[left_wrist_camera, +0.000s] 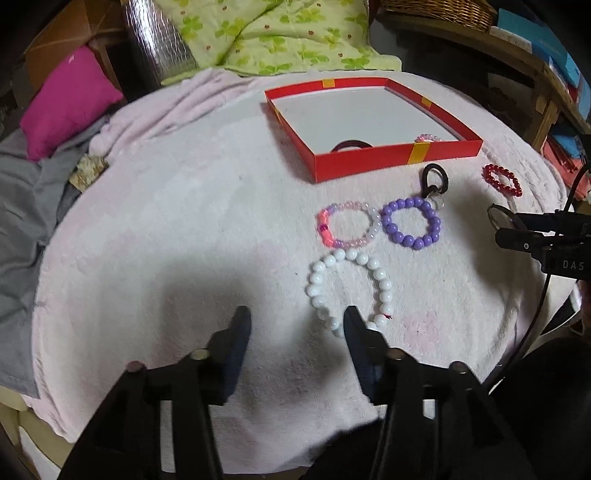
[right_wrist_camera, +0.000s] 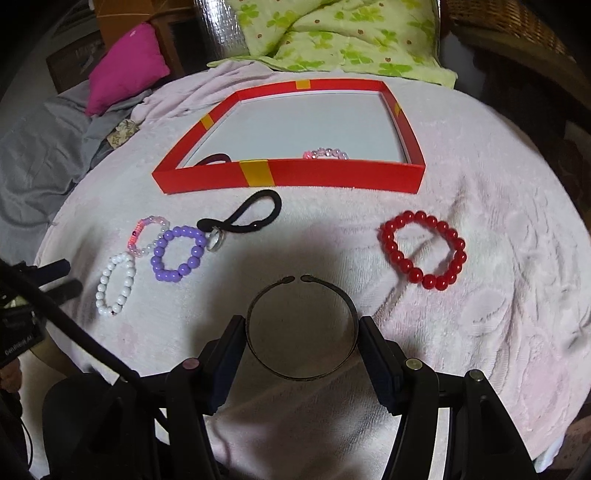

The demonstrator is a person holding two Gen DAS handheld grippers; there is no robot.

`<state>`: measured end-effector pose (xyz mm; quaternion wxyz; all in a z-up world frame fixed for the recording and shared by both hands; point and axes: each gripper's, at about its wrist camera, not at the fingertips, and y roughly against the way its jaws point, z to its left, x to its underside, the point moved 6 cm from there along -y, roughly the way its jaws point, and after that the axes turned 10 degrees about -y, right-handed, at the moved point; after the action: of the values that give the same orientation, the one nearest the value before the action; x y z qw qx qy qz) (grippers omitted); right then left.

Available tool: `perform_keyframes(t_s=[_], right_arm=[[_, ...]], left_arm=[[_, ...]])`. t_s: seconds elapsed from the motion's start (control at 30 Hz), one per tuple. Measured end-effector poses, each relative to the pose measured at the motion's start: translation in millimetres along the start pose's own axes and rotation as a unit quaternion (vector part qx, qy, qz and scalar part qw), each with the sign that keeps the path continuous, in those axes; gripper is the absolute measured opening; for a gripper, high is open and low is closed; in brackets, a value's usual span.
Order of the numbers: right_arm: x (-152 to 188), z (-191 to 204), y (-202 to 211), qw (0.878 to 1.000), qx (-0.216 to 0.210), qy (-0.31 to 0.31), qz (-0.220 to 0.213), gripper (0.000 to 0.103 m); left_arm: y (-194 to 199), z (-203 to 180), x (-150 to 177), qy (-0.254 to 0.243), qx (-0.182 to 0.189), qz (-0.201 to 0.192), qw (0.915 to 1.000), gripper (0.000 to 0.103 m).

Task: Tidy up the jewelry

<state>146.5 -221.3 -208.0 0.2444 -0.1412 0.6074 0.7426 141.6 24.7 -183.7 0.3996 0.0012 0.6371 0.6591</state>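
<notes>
The right tongs (right_wrist_camera: 302,332) hold a dark open metal bangle (right_wrist_camera: 301,328), one pad pressed to each side of the hoop, its gap turned toward the far side. The left tongs (left_wrist_camera: 297,323) stand half apart over the pale pink towel (left_wrist_camera: 166,221) with nothing between their pads. Their right finger (left_wrist_camera: 356,332) covers the near edge of a white bead bracelet (left_wrist_camera: 314,284) that lies on the towel; whether it touches the beads cannot be told.

Just beyond the white bracelet lie two smaller rings of beads side by side and touching: a pink and clear one (left_wrist_camera: 345,229) on the left, a purple one (left_wrist_camera: 410,223) on the right. A black hair tie (left_wrist_camera: 436,181) with a small clear ring at its near end lies at the far right of the purple bracelet, close to the box wall. Well to the right, apart from the others, is a red bead bracelet (right_wrist_camera: 423,249).

On the far side of these sits a shallow red box (right_wrist_camera: 332,177) with yellow bands on its walls and a white floor. Inside it, against the near wall, a dark hair tie (right_wrist_camera: 218,158) lies at the left and a pink beaded bracelet (right_wrist_camera: 325,153) further right.

The towel covers a rounded surface. Beyond it are a green flowered quilt (right_wrist_camera: 332,33) and, to the left, a magenta cushion (right_wrist_camera: 129,70) and grey cloth (left_wrist_camera: 22,192).
</notes>
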Motion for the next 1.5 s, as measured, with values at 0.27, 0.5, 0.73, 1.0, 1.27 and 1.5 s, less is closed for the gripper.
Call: perform_keyframes(t_s=[0.27, 0.5, 0.73, 1.0, 1.27, 1.5], right_arm=[[0, 0, -4, 1.000, -0.008, 0.003, -0.003, 0.064], [1, 2, -6, 1.000, -0.005, 0.012, -0.005, 0.064], [0, 3, -7, 1.000, -0.003, 0.013, -0.006, 0.065], [-1, 4, -10, 1.000, 0.001, 0.017, -0.005, 0.065], [-2, 4, -11, 1.000, 0.004, 0.022, -0.004, 0.065], [-3, 6, -14, 1.000, 0.006, 0.027, -0.006, 0.065]], left_arm=[[-27, -21, -2, 0.012, 0.054, 0.027, 0.9981, 0.062], [-37, -33, -12, -0.012, 0.016, 0.027, 0.9994, 0.068], [-37, -36, -14, -0.017, 0.009, 0.024, 0.9995, 0.068], [-37, -34, -14, -0.021, 0.006, 0.022, 0.9995, 0.068], [-37, -33, -15, -0.024, 0.006, 0.018, 0.9995, 0.068], [-37, -34, -15, -0.027, 0.004, 0.016, 0.9995, 0.068]])
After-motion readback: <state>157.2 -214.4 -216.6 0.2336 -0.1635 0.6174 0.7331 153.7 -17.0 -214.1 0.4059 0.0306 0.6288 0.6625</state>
